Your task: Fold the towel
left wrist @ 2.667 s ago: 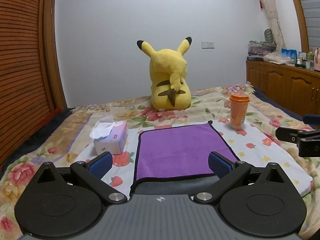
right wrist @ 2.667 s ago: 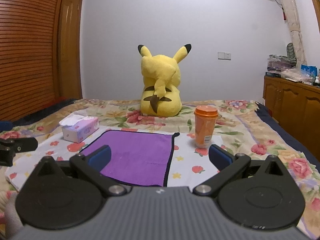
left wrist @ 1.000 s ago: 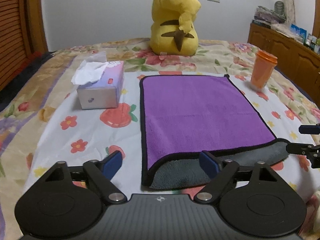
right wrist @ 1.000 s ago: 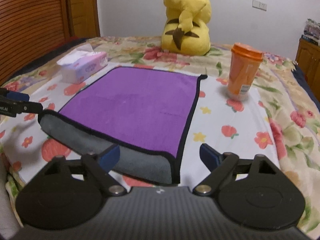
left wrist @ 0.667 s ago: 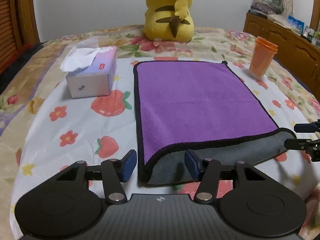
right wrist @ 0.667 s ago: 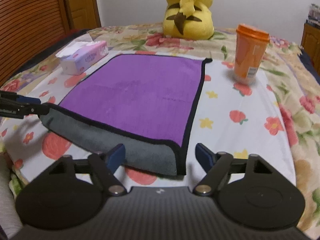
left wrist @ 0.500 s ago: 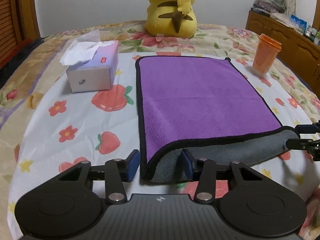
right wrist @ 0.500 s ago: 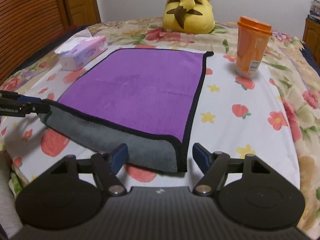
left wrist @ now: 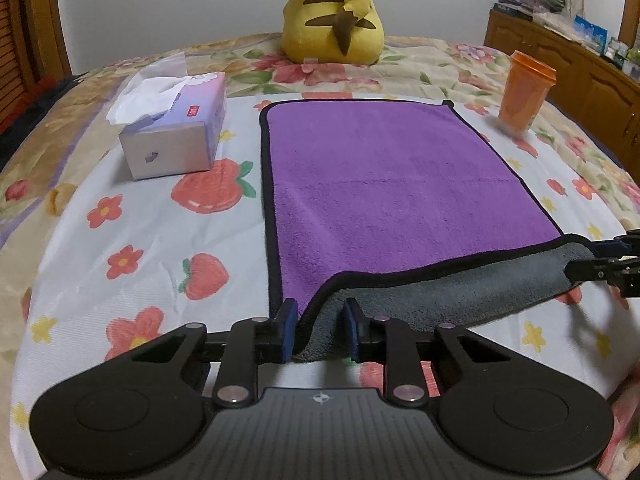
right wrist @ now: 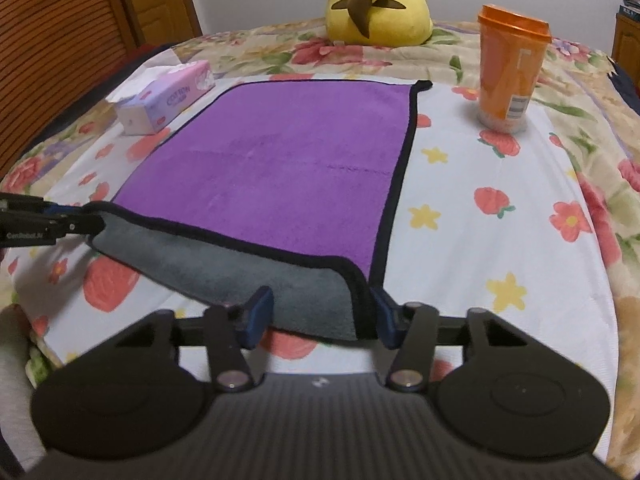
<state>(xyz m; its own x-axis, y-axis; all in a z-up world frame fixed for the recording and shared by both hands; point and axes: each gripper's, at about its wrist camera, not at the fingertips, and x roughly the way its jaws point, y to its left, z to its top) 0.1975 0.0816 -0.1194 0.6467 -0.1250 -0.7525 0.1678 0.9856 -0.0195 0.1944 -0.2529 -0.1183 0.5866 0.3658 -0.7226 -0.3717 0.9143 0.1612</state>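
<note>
A purple towel (left wrist: 392, 184) with black trim and a grey underside lies flat on the flower-print bedsheet; it also shows in the right wrist view (right wrist: 288, 168). Its near edge is folded up, showing grey. My left gripper (left wrist: 319, 320) straddles the towel's near left corner, jaws narrowed around it with small gaps still showing. My right gripper (right wrist: 320, 314) straddles the near right corner, jaws wider, not closed. Each gripper shows at the side of the other's view.
A tissue box (left wrist: 176, 136) stands left of the towel. An orange cup (right wrist: 512, 68) stands to the right. A yellow plush toy (left wrist: 332, 12) sits at the far end. A wooden cabinet (left wrist: 568, 68) is at the far right.
Both grippers came down and forward to the towel's near corners. Their jaws have narrowed around the raised edge, the left more than the right.
</note>
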